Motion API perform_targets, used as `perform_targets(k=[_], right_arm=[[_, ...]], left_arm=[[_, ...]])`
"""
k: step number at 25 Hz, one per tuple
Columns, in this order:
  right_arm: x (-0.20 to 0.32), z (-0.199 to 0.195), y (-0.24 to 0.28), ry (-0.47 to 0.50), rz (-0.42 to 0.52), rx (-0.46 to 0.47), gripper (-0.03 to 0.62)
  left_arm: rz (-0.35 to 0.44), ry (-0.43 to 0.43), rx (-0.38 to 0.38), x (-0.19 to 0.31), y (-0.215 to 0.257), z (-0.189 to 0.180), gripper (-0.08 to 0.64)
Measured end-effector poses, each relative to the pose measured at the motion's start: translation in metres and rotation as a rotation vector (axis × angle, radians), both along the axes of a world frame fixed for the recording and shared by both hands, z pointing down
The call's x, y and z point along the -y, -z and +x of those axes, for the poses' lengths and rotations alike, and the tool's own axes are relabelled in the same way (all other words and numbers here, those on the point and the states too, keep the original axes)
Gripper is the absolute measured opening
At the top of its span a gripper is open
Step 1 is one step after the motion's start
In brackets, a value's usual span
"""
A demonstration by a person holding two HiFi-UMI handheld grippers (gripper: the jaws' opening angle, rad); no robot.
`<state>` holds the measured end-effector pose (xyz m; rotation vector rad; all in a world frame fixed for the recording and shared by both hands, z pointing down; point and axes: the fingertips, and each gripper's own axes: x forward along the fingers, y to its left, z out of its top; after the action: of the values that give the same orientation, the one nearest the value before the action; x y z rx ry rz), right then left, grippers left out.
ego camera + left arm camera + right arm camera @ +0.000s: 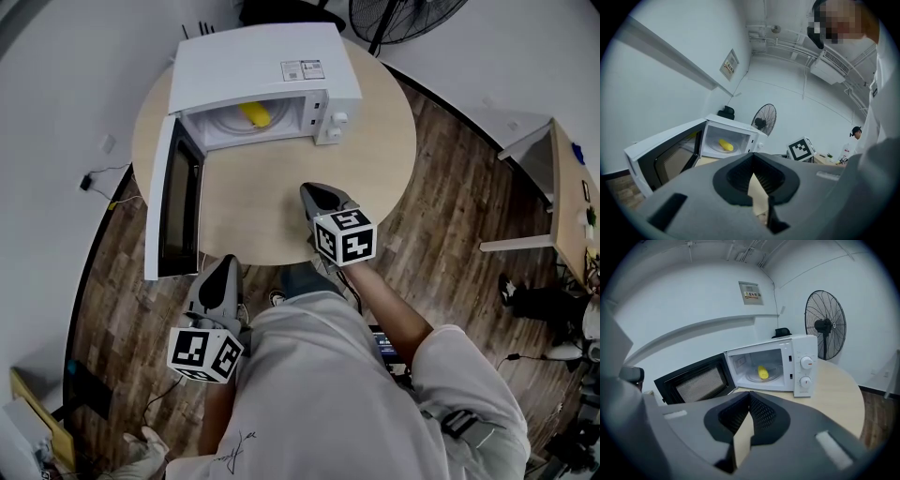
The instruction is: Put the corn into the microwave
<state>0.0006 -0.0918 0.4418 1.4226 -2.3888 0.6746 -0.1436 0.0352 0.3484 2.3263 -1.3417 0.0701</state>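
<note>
Corn lies inside the microwave, on the glass turntable, toward the back of the cavity. It is a yellow cob, lying flat, with nothing touching it. The microwave door is swung fully open to the left of the cavity, with its dark window facing the person. The microwave sits at the far side of a round wooden table, its two knobs on the panel to the right of the cavity.

The right gripper is over the table in front of the microwave, well apart from it, pointing toward the open cavity. Its jaws are clenched together and empty. The left gripper is at the near table edge, just off the open door's outer end. Its tips also meet, with nothing between them. Both are clear of the corn.

A standing fan is behind the microwave, on the right.
</note>
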Motion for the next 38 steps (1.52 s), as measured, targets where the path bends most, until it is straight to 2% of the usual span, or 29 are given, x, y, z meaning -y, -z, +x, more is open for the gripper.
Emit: perform_targets(k=[10, 18, 27, 38], right_arm=[[-0.031, 0.012, 0.011, -0.012, 0.0, 0.018, 0.012], [-0.063, 0.015, 0.025, 0.023, -0.029, 0.052, 0.012], [-0.094, 0.024, 0.033, 0.072, -0.048, 0.039, 0.012], [-0.106, 0.021, 0.052, 0.097, -0.012, 0.06, 0.011]], left_arm=[[-0.032, 0.044, 0.02, -0.005, -0.013, -0.018, -0.011], [-0.039, 0.079, 0.036, -0.006, -0.016, -0.029, -0.011], [-0.063, 0.083, 0.045, -0.013, -0.025, -0.036, -0.011], [-0.067, 0.076, 0.053, -0.016, -0.025, -0.034, -0.011]])
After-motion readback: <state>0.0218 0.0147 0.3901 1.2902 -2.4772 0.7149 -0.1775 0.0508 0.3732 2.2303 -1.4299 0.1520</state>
